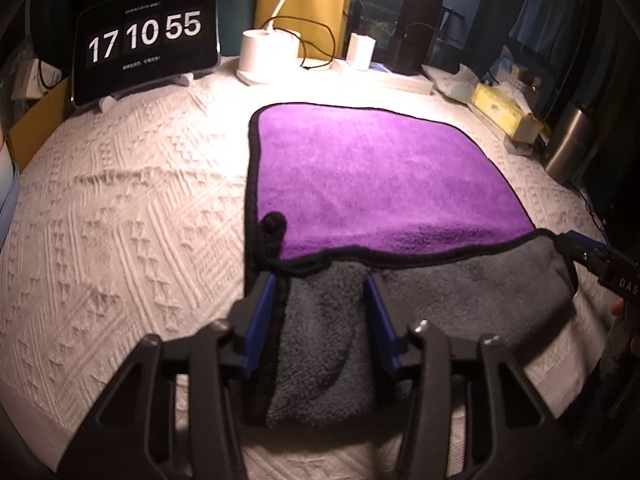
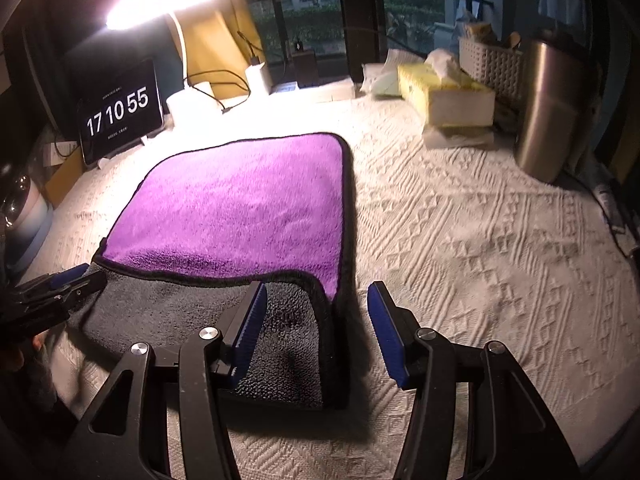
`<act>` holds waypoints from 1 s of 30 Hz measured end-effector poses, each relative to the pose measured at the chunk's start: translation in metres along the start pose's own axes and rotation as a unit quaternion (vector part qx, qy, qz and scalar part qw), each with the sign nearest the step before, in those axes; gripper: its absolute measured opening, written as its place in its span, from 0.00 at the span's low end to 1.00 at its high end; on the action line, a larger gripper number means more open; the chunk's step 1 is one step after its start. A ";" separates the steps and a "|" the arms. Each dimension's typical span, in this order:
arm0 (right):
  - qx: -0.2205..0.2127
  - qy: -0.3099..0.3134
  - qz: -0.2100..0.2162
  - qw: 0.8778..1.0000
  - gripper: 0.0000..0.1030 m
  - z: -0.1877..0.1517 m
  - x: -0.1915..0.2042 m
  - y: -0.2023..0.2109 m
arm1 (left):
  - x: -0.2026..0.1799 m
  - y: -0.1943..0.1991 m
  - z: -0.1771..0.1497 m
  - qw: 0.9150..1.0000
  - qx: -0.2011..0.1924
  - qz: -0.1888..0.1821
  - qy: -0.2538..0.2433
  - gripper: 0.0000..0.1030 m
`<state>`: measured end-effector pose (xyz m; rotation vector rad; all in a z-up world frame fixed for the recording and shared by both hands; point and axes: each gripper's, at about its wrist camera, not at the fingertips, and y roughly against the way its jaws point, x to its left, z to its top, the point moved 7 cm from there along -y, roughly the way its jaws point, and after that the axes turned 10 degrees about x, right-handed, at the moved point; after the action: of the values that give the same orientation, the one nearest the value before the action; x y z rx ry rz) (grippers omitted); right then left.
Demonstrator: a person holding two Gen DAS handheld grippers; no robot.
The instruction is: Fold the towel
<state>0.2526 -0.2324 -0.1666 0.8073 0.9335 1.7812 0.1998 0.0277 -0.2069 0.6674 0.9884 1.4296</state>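
Observation:
A towel, purple on one face and grey on the other with black edging, lies on the white textured cloth. Its near strip is folded over, grey side up. My left gripper is open, its blue pads straddling the near left corner of the grey flap. My right gripper is open over the near right corner of the towel; its left pad is above the grey flap, its right pad above the cloth. The right gripper also shows at the right edge of the left wrist view.
A clock tablet stands at the back left, a white lamp base with a cable behind the towel. A yellow tissue box, a white basket and a steel canister stand at the back right.

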 end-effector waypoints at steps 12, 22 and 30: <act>0.013 0.018 -0.021 1.000 0.17 -0.005 0.003 -0.014 | -0.007 0.008 -0.001 1.000 -0.018 -0.007 -0.014 0.20; -0.033 0.047 -0.055 0.997 0.14 0.001 0.014 0.012 | -0.010 0.033 0.006 0.998 -0.052 -0.019 -0.014 0.16; -0.041 0.047 -0.071 0.996 0.14 -0.003 0.012 0.022 | -0.014 0.046 0.009 0.997 -0.069 -0.023 -0.022 0.16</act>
<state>0.2363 -0.2282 -0.1475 0.5945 0.9478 1.7333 0.1863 0.0186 -0.1605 0.5689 0.8575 1.4234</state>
